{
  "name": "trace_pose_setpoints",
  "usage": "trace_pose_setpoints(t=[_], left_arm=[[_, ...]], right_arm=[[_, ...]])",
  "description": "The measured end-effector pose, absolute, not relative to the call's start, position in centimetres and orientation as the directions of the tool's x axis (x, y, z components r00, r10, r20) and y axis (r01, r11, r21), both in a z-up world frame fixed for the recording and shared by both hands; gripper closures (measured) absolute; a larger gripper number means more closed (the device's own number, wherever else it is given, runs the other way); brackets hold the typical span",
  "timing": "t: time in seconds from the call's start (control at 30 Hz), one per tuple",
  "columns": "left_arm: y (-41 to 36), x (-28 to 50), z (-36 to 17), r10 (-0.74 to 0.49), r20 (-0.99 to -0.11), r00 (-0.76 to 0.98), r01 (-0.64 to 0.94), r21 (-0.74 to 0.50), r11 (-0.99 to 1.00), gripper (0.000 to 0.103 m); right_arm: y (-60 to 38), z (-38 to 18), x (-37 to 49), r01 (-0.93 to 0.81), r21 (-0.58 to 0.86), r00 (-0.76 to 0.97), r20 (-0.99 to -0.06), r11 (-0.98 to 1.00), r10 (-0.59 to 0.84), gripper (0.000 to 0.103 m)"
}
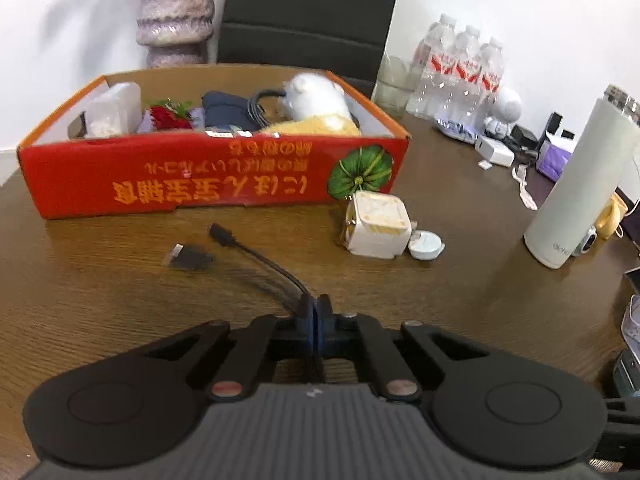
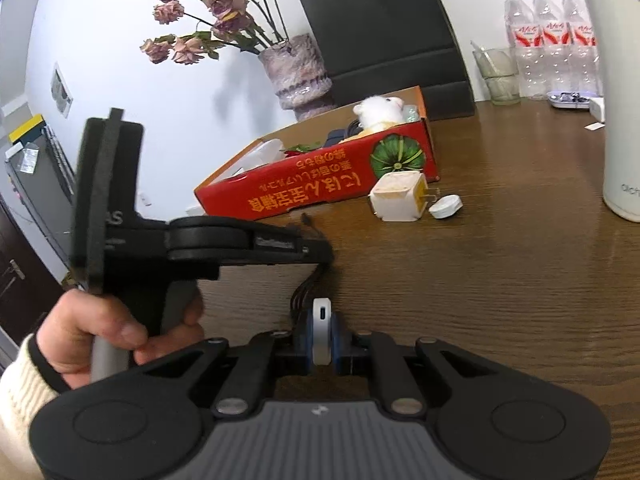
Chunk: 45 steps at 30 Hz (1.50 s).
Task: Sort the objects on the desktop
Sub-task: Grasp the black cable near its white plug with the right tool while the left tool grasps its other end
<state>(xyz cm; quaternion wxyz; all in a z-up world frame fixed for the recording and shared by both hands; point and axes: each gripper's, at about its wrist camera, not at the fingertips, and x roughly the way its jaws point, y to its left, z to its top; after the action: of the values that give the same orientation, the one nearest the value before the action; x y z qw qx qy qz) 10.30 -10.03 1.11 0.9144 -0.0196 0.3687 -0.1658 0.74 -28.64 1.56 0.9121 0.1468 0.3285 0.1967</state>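
My left gripper (image 1: 316, 308) is shut on a bundle of black cables (image 1: 276, 276) just above the brown table. Two black plugs (image 1: 221, 234) at the cables' far ends lie on the wood in front of a red cardboard box (image 1: 180, 184). In the right wrist view my right gripper (image 2: 322, 320) is shut on a small white adapter body (image 2: 322, 332) with a port facing up. The black cables (image 2: 306, 292) run from it up to the left gripper (image 2: 320, 255), which a person's hand (image 2: 100, 328) holds.
The red box (image 2: 312, 192) holds a white plush toy (image 1: 316, 96), cords and other items. A white cube charger (image 1: 378, 224) and a small round white cap (image 1: 426, 245) lie beside it. At the right stand a tall white flask (image 1: 576, 184) and water bottles (image 1: 460, 72); a vase (image 2: 296, 72) stands behind.
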Motion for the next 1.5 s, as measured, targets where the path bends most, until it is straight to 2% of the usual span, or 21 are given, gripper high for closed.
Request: trace_pose_setpoints(t=[0.1,0.2,0.3,0.37,0.43,0.47,0.5,0.53,0.6,0.67,0.7,0.8,0.9,0.97,1.0,1.03,1.1,1.2,1.27,1.37,1.5], left_arm=[[-9.6,9.3,2.4,-0.324,-0.640,0.697,0.309,-0.140,0.941,0.103],[-9.1,7.3,4.5,-0.290,-0.574,0.766,0.294,-0.089,0.952,0.103],[-8.1,5.4,6.2,-0.312,-0.523,0.793,0.302,-0.107,0.947,0.103],[-7.9,4.5,6.3,-0.324,-0.517,0.793,0.307,-0.120,0.944,0.102],[-8.5,3.9,5.4,-0.365,-0.575,0.732,0.362,-0.125,0.924,0.097],[-8.7,3.4,4.9,-0.403,-0.595,0.695,0.397,-0.150,0.906,0.093],[-8.8,2.9,4.3,-0.444,-0.609,0.657,0.413,-0.202,0.888,0.076],[-8.8,2.5,3.8,-0.471,-0.623,0.625,0.412,-0.249,0.877,0.052],[-8.4,1.7,2.8,-0.522,-0.623,0.582,0.390,-0.350,0.852,0.038],[-7.4,1.2,2.0,-0.570,-0.584,0.579,0.341,-0.461,0.819,0.032],[-6.6,1.0,1.4,-0.589,-0.554,0.588,0.294,-0.532,0.794,0.025],[-4.9,0.9,0.5,-0.660,-0.501,0.559,0.199,-0.692,0.694,0.025],[-4.2,1.4,0.5,-0.663,-0.488,0.567,0.145,-0.734,0.664,0.030],[-4.3,2.0,0.3,-0.663,-0.485,0.569,0.119,-0.750,0.651,0.043],[-4.3,2.4,0.1,-0.675,-0.473,0.566,0.106,-0.771,0.629,0.066],[-4.3,2.8,-0.3,-0.677,-0.478,0.560,0.071,-0.786,0.614,0.083],[-3.9,3.3,-1.4,-0.701,-0.472,0.535,0.015,-0.824,0.566,0.085],[-3.6,2.8,-1.4,-0.699,-0.444,0.560,0.037,-0.830,0.557,0.093],[-3.6,2.3,-0.6,-0.659,-0.478,0.580,0.064,-0.780,0.623,0.095],[-3.8,0.8,1.5,-0.512,-0.531,0.675,0.142,-0.588,0.797,0.096],[-3.6,-0.9,3.1,-0.339,-0.556,0.759,0.141,-0.369,0.919,0.096]], right_arm=[[-29.1,1.7,0.3,-0.212,0.363,0.734,-0.554,0.907,0.393,0.095],[-29.7,1.9,-0.1,-0.141,0.319,0.772,-0.557,0.937,0.306,0.095],[-30.4,1.8,-0.4,-0.075,0.304,0.796,-0.555,0.950,0.241,0.095],[-30.7,2.1,-0.7,-0.081,0.308,0.805,-0.540,0.948,0.244,0.095],[-30.9,2.6,-1.2,-0.123,0.354,0.802,-0.515,0.927,0.303,0.095],[-31.2,2.9,-1.4,-0.143,0.396,0.799,-0.494,0.907,0.342,0.095],[-31.4,3.1,-1.6,-0.155,0.422,0.798,-0.480,0.893,0.365,0.095],[-31.6,3.4,-1.7,-0.165,0.452,0.794,-0.467,0.877,0.390,0.095],[-31.9,3.6,-1.8,-0.163,0.490,0.789,-0.455,0.856,0.412,0.095],[-31.9,3.8,-2.0,-0.165,0.502,0.785,-0.454,0.849,0.421,0.095],[-31.8,3.8,-2.2,-0.167,0.506,0.781,-0.457,0.846,0.427,0.095],[-31.1,3.7,-2.5,-0.172,0.499,0.773,-0.466,0.849,0.431,0.095],[-31.1,3.7,-2.9,-0.171,0.501,0.772,-0.467,0.848,0.432,0.095],[-30.9,3.8,-3.2,-0.183,0.499,0.768,-0.465,0.847,0.440,0.095],[-30.7,3.8,-3.3,-0.182,0.490,0.767,-0.472,0.852,0.435,0.095],[-30.5,3.7,-3.4,-0.186,0.487,0.764,-0.474,0.853,0.437,0.095],[-30.2,3.7,-3.7,-0.176,0.478,0.765,-0.484,0.861,0.425,0.094],[-30.4,3.3,-4.0,-0.165,0.485,0.759,-0.493,0.858,0.425,0.095],[-30.3,3.0,-4.0,-0.149,0.478,0.755,-0.510,0.865,0.412,0.095],[-28.5,2.8,-4.2,-0.083,0.287,0.790,-0.565,0.954,0.238,0.095],[-28.6,2.5,-3.9,-0.099,0.339,0.777,-0.561,0.935,0.286,0.095]])
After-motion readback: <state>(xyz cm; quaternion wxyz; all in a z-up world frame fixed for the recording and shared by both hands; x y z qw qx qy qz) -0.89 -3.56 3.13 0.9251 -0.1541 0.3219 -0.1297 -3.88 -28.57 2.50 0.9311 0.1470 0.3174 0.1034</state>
